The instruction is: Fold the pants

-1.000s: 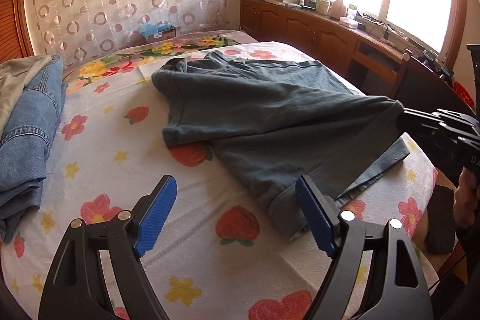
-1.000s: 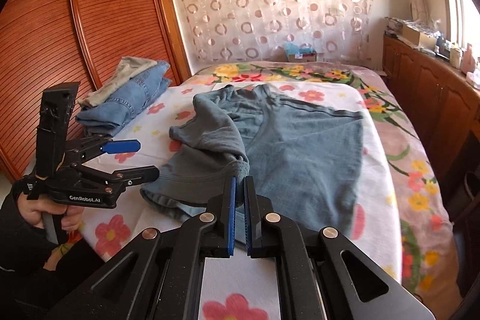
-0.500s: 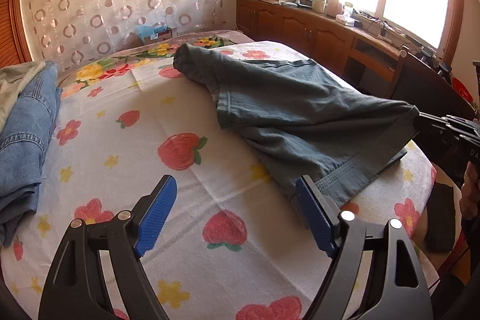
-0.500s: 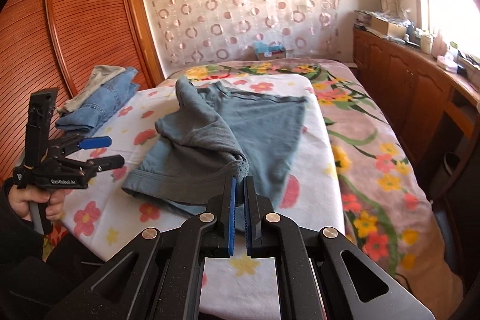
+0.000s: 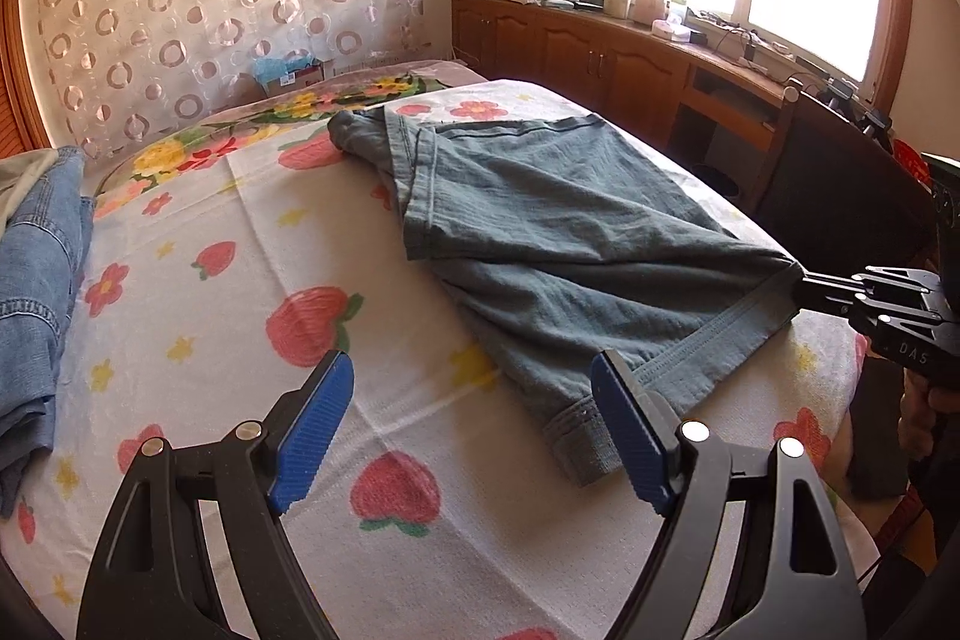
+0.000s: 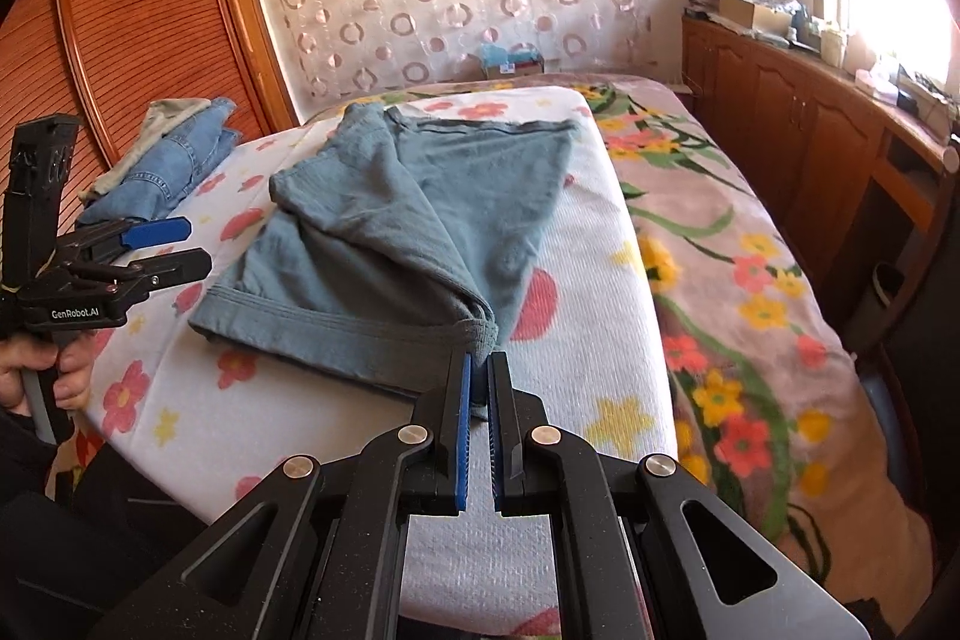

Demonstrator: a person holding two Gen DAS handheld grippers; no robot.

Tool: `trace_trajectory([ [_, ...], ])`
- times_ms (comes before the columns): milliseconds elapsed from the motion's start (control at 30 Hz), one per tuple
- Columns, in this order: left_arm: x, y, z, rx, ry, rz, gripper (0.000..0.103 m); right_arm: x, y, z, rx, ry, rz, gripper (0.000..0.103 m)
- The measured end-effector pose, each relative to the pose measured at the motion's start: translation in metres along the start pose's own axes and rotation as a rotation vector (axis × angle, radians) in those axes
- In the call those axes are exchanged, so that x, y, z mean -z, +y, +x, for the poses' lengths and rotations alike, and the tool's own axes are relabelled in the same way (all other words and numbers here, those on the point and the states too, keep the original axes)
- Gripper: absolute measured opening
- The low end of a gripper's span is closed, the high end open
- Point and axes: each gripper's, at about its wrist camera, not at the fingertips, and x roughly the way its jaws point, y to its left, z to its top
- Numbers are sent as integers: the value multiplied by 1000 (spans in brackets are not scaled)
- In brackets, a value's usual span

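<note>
Grey-green pants (image 6: 384, 232) lie partly folded on the bed (image 6: 606, 352), hems toward its near edge. Right gripper (image 6: 477, 370) is clamped on a hem corner. Left gripper (image 5: 474, 424) hovers over the sheet, fingers spread, empty. Denim stack (image 5: 36, 280), apparently jeans, sits at the left edge.
</note>
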Motion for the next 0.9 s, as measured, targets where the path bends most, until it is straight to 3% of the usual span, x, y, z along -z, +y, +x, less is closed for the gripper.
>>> trace_trajectory([
  [167, 4, -1, 10, 8, 28, -1, 82, -2, -1, -1, 8, 4, 3, 5],
  [400, 8, -1, 16, 19, 46, -13, 82, -10, 9, -13, 51, -60, -54, 30],
  [467, 7, 0, 15, 25, 43, -21, 82, -13, 13, -13, 38, -67, -63, 33],
  [900, -4, 40, -13, -34, -26, -81, 82, -54, 51, 31, -100, -71, -157, 33],
])
